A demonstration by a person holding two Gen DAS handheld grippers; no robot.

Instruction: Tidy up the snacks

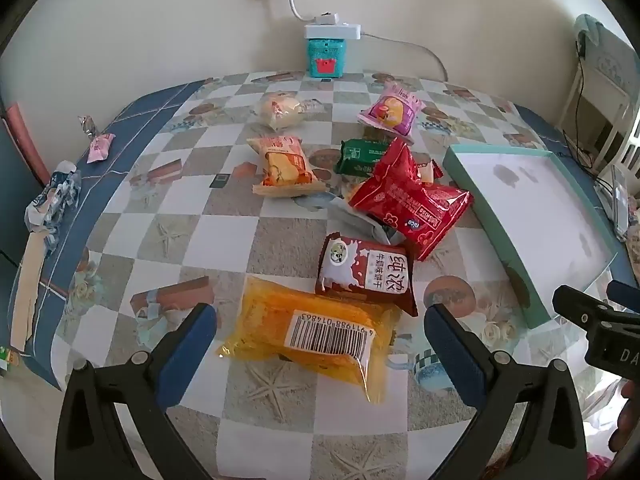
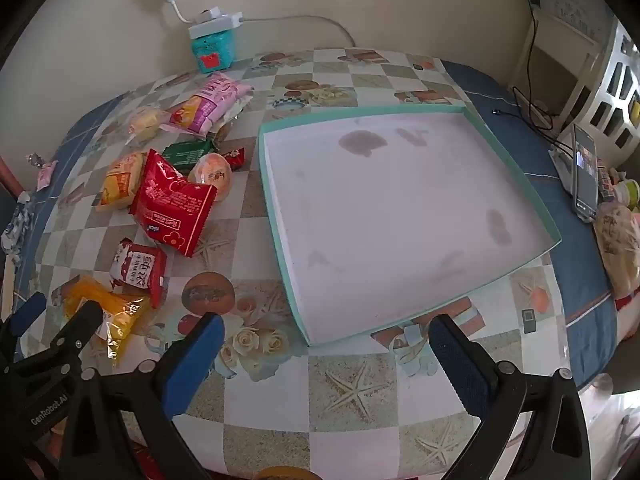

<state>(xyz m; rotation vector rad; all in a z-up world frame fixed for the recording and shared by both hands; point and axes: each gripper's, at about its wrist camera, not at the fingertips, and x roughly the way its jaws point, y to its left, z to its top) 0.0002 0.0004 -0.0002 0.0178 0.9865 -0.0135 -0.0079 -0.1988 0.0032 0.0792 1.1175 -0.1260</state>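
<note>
Several snack packets lie scattered on the checked tablecloth. An orange packet [image 1: 312, 338] with a barcode lies between the wide-open jaws of my left gripper [image 1: 320, 320], untouched. Behind it sit a dark red packet [image 1: 366, 272], a bright red packet [image 1: 408, 200], a green one [image 1: 360, 156], a yellow one [image 1: 280, 166] and a pink one [image 1: 392, 112]. A shallow teal box lid [image 2: 276, 208] with a white floor holds no snacks. My right gripper [image 2: 326, 344] hovers open over its near corner. The left gripper's fingers [image 2: 80, 320] show at that view's left edge.
A teal tin [image 1: 325, 58] with a white power strip on top stands against the wall. A phone [image 2: 584, 176] on a stand and a bagged item [image 2: 618, 248] sit at the table's right edge. Small wrapped sweets [image 1: 98, 146] lie at the left edge.
</note>
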